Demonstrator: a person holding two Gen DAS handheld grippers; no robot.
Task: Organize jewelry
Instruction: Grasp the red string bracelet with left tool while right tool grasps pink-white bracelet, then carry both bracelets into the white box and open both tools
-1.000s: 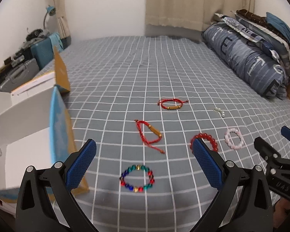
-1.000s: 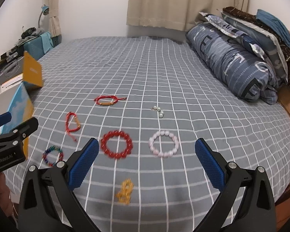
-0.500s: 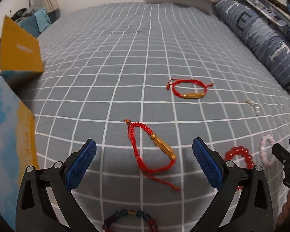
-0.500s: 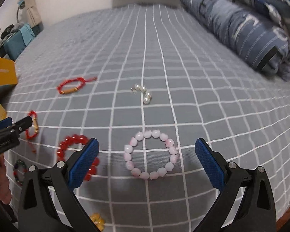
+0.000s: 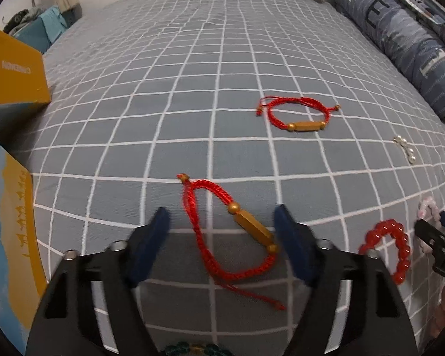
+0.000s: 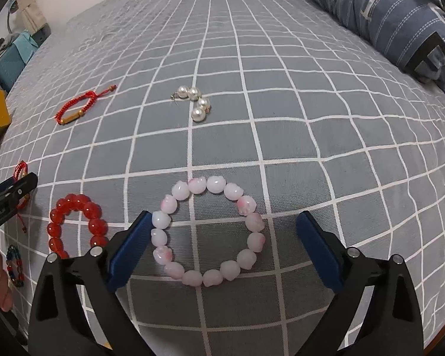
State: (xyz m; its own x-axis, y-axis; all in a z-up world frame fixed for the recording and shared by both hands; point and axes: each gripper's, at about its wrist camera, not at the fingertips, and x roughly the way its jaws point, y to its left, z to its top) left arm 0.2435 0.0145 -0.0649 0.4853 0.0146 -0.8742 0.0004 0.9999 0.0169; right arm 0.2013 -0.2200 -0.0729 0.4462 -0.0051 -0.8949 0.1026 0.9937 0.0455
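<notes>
I'm working in a home bedroom: a bed with a grey white-checked sheet (image 5: 192, 74), folded blue patterned bedding (image 5: 400, 38) along one side, a curtain (image 5: 63, 0) at the wall, cardboard boxes (image 5: 12, 71) alongside.

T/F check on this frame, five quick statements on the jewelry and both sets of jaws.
1. The pink bead bracelet lies flat between the right gripper's jaws. True.
2. The left gripper has lifted a red cord bracelet off the bed. False: it lies on the checked bedspread, jaws closing in but not touching.
3. The pearl earrings lie beyond the pink bracelet. True.
4. The red bead bracelet sits inside the yellow box. False: it lies on the bedspread.
5. Only one red cord bracelet is present. False: a second red cord bracelet lies farther off.
</notes>
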